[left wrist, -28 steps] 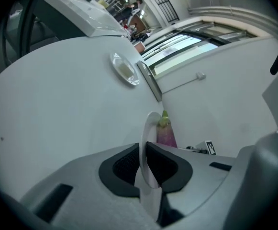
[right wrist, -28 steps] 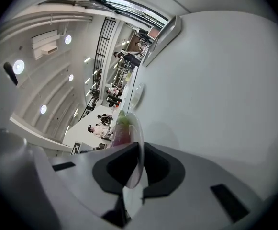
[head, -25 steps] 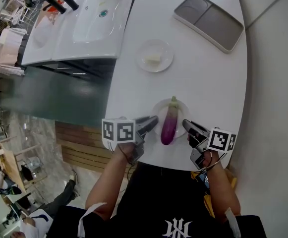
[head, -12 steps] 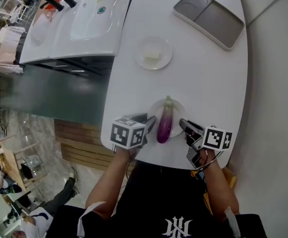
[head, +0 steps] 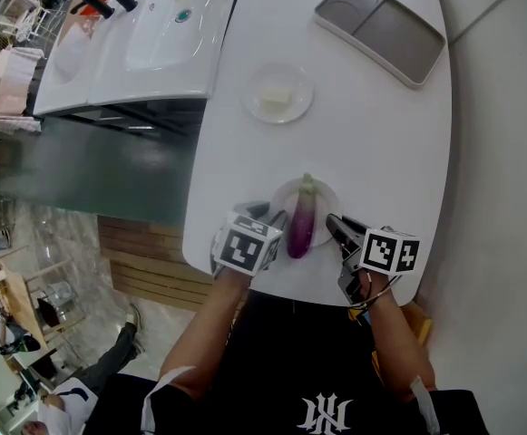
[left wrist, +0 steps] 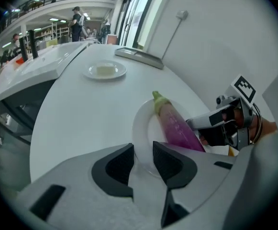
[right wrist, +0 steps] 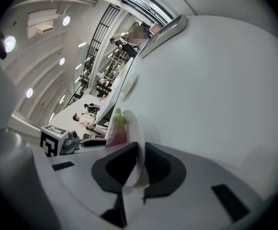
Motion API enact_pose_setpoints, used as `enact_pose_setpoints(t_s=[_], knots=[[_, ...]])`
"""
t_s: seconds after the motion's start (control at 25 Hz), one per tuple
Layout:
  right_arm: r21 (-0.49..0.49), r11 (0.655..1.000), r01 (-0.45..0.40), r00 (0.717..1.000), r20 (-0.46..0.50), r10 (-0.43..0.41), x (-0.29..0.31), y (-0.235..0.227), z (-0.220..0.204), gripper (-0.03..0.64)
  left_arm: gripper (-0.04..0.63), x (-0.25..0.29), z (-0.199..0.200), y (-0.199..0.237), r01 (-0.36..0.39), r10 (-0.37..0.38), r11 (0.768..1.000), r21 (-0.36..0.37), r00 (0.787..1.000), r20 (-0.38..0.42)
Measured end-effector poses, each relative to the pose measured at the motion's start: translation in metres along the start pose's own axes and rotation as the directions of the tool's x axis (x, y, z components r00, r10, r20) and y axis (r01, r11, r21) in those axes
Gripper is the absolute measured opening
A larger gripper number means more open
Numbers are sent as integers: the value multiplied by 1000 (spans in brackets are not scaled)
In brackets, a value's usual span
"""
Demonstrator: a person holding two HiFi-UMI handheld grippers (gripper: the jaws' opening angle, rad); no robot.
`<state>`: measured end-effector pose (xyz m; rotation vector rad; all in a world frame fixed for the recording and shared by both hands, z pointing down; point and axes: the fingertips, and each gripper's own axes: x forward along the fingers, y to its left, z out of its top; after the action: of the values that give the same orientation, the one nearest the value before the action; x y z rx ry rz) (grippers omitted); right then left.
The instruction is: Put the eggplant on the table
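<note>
The purple eggplant [head: 301, 223] lies lengthwise on the small round white plate [head: 326, 197], near your edge of the white counter [head: 372, 125]. Your right hand-held gripper [right wrist: 139, 150] pinches the plate's rim between its jaws. Your left hand-held gripper [left wrist: 142, 153] stands spread, its jaws having just been opening. The plate's opposite rim sits in the gap, unpressed.
</note>
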<state>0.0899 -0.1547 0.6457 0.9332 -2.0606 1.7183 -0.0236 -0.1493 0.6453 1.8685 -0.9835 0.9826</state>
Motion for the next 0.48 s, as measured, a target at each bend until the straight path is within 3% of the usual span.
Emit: enact_pose_setpoints(t_s=[0.24, 0.36, 0.48], knots=[[-188, 977, 105, 994, -24, -111, 0, 1, -2, 60, 132, 1, 3, -1, -107, 118, 983, 148, 991, -62], [-312, 937, 156, 985, -28, -173, 0, 1, -1, 80, 138, 1, 5, 0, -153, 172, 965, 211, 982, -74], [-433, 878, 206, 971, -23, -239, 1, 1, 0, 106, 143, 3, 6, 0, -194, 225, 941, 278, 971, -82]])
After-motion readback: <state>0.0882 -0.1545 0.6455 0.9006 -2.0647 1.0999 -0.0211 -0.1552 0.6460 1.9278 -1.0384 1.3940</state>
